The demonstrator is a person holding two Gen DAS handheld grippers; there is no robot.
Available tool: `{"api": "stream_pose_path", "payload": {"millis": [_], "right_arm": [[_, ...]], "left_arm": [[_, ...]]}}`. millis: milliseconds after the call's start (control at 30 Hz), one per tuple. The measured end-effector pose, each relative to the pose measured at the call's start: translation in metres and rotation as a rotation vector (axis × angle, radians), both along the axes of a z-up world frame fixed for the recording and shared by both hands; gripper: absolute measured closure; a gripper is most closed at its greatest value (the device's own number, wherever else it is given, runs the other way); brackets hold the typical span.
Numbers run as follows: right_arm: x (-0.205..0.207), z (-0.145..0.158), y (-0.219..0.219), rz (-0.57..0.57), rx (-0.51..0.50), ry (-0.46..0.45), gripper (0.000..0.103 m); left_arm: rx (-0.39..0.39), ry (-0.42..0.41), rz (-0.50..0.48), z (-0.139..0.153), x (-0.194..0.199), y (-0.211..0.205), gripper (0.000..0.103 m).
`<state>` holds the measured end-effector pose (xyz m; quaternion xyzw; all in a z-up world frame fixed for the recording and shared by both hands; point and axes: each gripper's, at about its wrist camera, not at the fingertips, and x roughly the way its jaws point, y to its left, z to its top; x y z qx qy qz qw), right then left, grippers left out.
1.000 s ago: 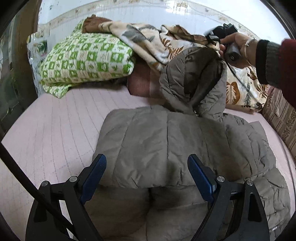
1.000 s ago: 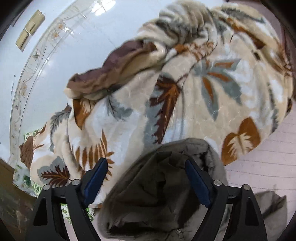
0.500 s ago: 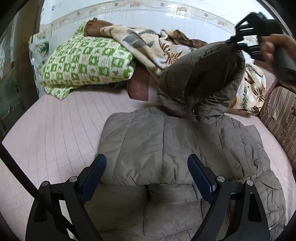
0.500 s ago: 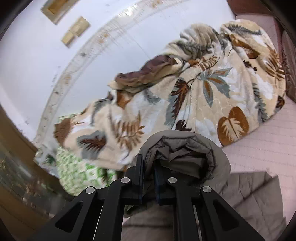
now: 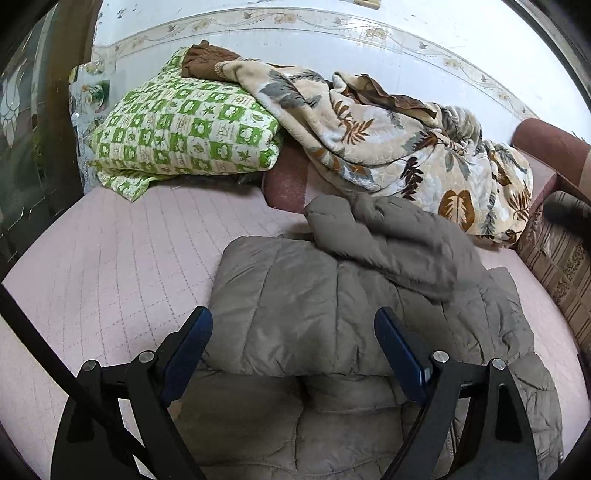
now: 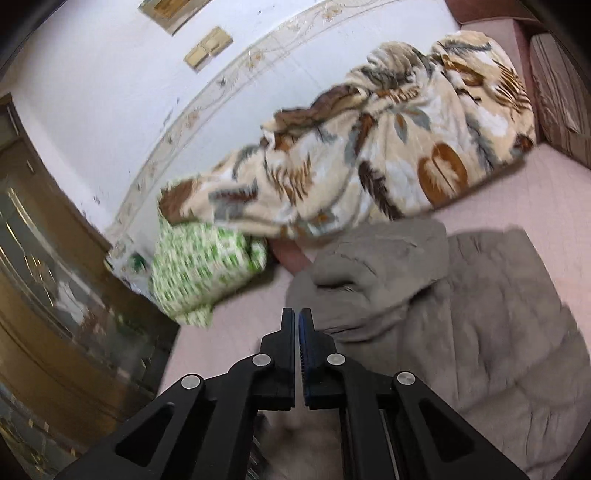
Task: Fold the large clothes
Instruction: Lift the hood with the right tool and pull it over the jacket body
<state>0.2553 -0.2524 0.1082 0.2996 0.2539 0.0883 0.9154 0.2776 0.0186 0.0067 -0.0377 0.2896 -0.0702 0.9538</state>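
In the left wrist view the lower frame edge cuts off the grey padded jacket (image 5: 332,314), and the left tool (image 5: 291,349) covers part of its near hem. We cannot tell what the dark shape (image 5: 565,216) at the bed's right edge is. In the right wrist view the leaf-print blanket (image 6: 369,158) and green checked quilt (image 6: 199,266) are blurred.

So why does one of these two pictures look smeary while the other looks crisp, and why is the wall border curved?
Right wrist view: motion blur smears the green quilt and leaf blanket. Left wrist view: sharp, stitching on the grey jacket is clear. Both views: the fisheye lens bends the wall border and darkens the corners.
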Motion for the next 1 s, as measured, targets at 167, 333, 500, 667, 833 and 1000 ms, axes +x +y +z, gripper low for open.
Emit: {"api": "stream_pose_path", "payload": {"millis": [167, 333, 500, 667, 833, 1000], "right_arm": [[0.011, -0.042, -0.01, 0.008, 0.089, 0.11, 0.098], [0.033, -0.067, -0.037, -0.063, 0.185, 0.185, 0.09], [0.063, -0.101, -0.055, -0.111, 0.308, 0.245, 0.071], [0.09, -0.122, -0.07, -0.189, 0.377, 0.266, 0.043], [0.092, -0.113, -0.07, -0.154, 0.351, 0.204, 0.094], [0.049, -0.08, -0.06, -0.093, 0.308, 0.099, 0.095]], "left_arm": [[0.0, -0.002, 0.009, 0.0, -0.001, 0.004, 0.014], [-0.002, 0.017, 0.014, -0.005, 0.006, 0.003, 0.014], [0.009, 0.019, 0.0, -0.007, 0.008, -0.004, 0.014], [0.036, 0.01, -0.007, -0.007, 0.008, -0.009, 0.014], [0.026, 0.013, -0.005, -0.006, 0.01, -0.007, 0.014], [0.012, -0.011, -0.004, -0.001, 0.005, -0.004, 0.014]]}}
